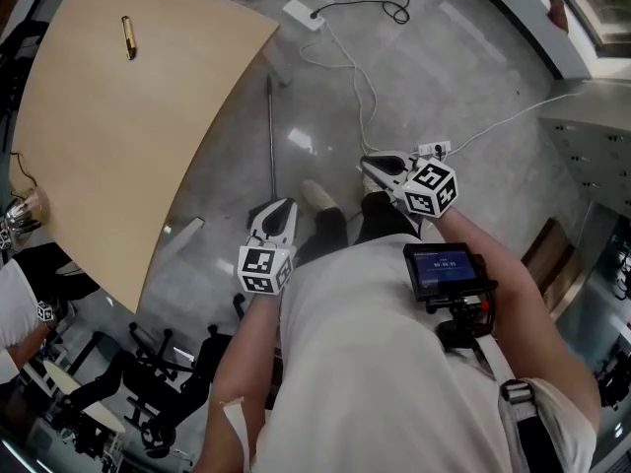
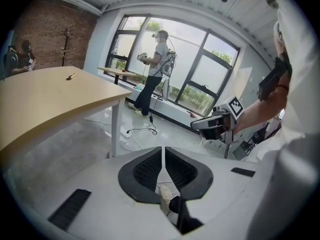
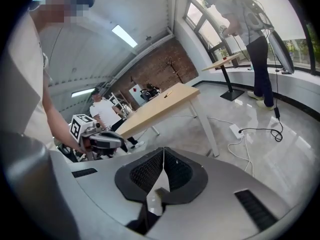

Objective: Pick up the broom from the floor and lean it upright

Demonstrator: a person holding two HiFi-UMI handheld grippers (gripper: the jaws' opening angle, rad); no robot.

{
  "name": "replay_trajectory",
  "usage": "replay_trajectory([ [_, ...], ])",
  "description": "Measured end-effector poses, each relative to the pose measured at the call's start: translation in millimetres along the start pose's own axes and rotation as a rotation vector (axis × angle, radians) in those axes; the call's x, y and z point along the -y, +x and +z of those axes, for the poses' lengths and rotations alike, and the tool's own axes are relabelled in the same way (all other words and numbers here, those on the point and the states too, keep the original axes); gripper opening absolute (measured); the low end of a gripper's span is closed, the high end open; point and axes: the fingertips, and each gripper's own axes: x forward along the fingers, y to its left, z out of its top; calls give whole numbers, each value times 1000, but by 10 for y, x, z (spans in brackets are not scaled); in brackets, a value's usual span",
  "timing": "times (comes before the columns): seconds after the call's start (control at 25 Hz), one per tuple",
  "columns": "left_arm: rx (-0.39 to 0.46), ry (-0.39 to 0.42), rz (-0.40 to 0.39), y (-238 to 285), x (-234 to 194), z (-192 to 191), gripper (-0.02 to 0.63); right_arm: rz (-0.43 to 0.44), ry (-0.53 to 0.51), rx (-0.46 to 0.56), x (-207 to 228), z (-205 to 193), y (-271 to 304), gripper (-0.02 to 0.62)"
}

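A thin grey broom handle (image 1: 271, 136) lies on the glossy floor beside the table's curved edge, stretching away from my feet; its head does not show. My left gripper (image 1: 279, 220) hovers just short of the handle's near end, jaws shut with nothing between them (image 2: 163, 148). To the right of the handle, my right gripper (image 1: 380, 170) is held above the floor, also shut and empty (image 3: 163, 149). Each gripper sees the other: the right gripper (image 2: 217, 124) and the left gripper (image 3: 100, 140).
A light wooden table (image 1: 118, 136) with a small gold pen (image 1: 128, 37) fills the left. A white power strip (image 1: 303, 14) and cables (image 1: 360, 87) trail over the floor ahead. My shoe (image 1: 317, 193) is near the handle's end. Office chairs (image 1: 148, 382) stand lower left. Another person (image 2: 157, 59) stands by the windows.
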Motion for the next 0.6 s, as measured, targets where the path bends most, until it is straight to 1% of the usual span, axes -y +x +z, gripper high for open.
replay_trajectory([
  [0.16, -39, -9, 3, 137, 23, -179, 26, 14, -23, -70, 93, -290, -25, 18],
  [0.28, -80, -24, 16, 349, -23, -396, 26, 26, -34, -107, 284, -502, -25, 18],
  [0.44, -154, -45, 40, 761, -123, -736, 26, 34, 5, -139, 694, -831, 25, 18],
  [0.6, -194, -40, 54, 1028, -209, -972, 26, 30, 16, -171, 903, -1107, 65, 18],
])
